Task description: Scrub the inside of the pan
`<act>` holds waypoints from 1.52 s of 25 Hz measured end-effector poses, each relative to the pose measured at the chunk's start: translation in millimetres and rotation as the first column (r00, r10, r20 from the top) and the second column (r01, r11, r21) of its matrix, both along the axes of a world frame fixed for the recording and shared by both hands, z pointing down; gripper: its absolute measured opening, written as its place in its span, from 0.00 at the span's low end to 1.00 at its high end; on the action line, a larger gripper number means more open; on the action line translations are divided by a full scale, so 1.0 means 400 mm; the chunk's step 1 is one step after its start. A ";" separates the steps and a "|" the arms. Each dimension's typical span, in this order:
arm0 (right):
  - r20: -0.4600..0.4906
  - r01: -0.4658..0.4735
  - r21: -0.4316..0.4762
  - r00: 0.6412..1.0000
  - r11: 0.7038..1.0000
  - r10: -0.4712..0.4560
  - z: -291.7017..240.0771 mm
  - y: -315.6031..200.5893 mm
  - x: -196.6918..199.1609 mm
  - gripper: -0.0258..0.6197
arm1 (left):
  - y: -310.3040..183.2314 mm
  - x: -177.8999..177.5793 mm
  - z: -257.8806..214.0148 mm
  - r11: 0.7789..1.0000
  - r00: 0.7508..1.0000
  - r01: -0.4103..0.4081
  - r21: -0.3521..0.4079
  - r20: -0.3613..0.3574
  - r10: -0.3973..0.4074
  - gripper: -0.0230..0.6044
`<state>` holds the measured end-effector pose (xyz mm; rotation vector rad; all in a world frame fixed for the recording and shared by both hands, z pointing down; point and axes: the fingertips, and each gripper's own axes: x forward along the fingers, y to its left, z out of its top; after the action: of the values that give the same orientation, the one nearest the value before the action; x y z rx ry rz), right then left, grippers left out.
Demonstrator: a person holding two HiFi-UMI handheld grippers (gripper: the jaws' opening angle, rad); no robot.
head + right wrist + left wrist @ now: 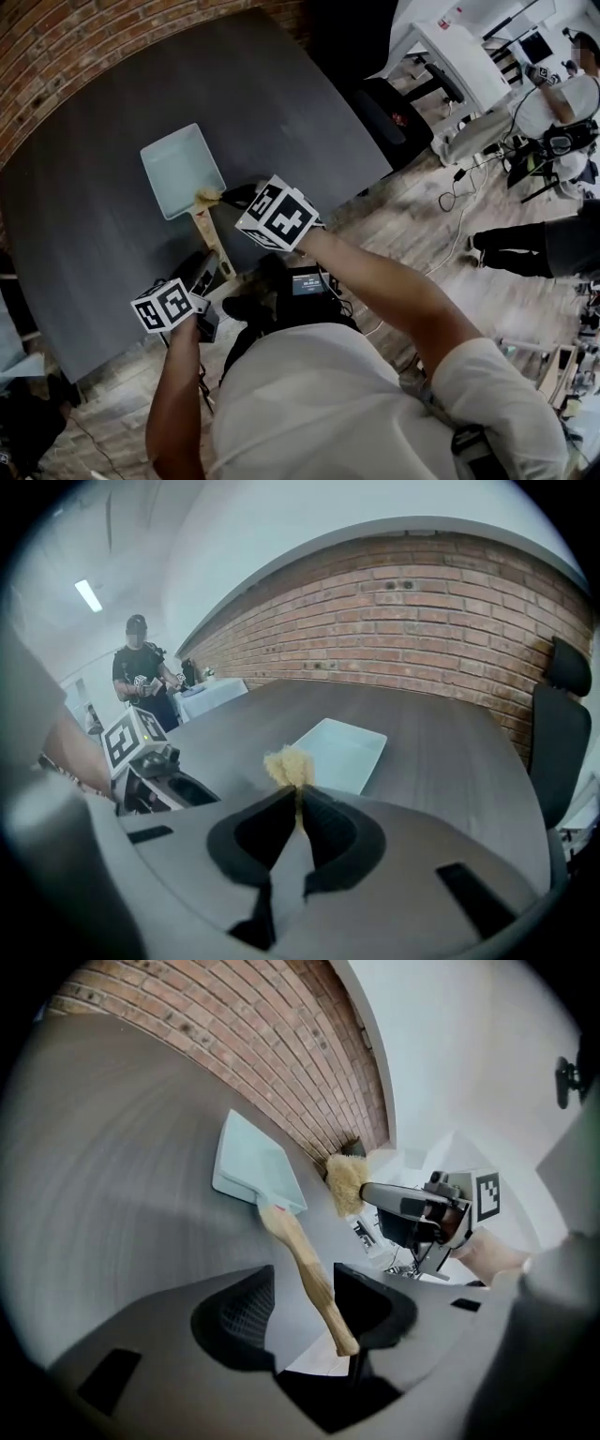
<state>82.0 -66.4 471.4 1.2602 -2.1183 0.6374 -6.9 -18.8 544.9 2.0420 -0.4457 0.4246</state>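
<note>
1. Grasping a scrubber [289, 764] with the right gripper [298, 803]: jaws clenched on its thin base, with the tan tuft sticking out just past the tips.
2. Tilted down over the table [112, 122], with the tuft at the near rim of the pan [342, 747], by the corner where the handle [305, 1265] joins. Touching the rim or just above it: cannot tell.
3. Ahead of the right gripper and slightly to its right: the pan, pale blue, rectangular and shallow, lying flat on the table with its inside bare.
4. Released on the other side: left gripper [305, 1288] with jaws well apart, mesh pads showing, nothing pinched.
5. Between those open jaws, looking along them: the wooden handle, running from the pan ahead back toward the right-hand pad. Its end sits close against that pad; contact unclear.
6. In the head view, left gripper low at the table's near edge, beside the handle's end. Right gripper farther forward and to its right, at the pan's near corner.
7. Beyond the pan from both grippers: a brick wall [422, 583].
8. To the right of the right gripper, at the table's side: a black chair [562, 733].
9. To its left, well behind the left gripper: a person [141, 677] standing in dark clothes.
</note>
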 end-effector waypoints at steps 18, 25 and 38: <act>0.113 -0.080 0.095 0.991 0.992 0.069 -0.150 0.201 0.192 0.09 | 0.111 -0.037 -0.396 0.957 0.935 0.197 0.211 -0.333 -0.120 0.18; 0.180 -0.070 0.129 0.983 0.989 0.046 -0.196 0.372 0.293 0.09 | 0.297 0.065 -0.442 0.949 0.918 0.227 0.220 -0.374 -0.133 0.11; 0.333 -0.071 0.197 0.943 0.978 0.002 -0.310 0.573 0.362 0.09 | 0.523 0.193 -0.580 0.914 0.906 0.252 0.317 -0.409 -0.108 0.11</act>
<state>226.6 162.6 347.6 1.3852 -2.4971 0.7010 70.2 190.3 312.8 2.3441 -0.4942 -0.1947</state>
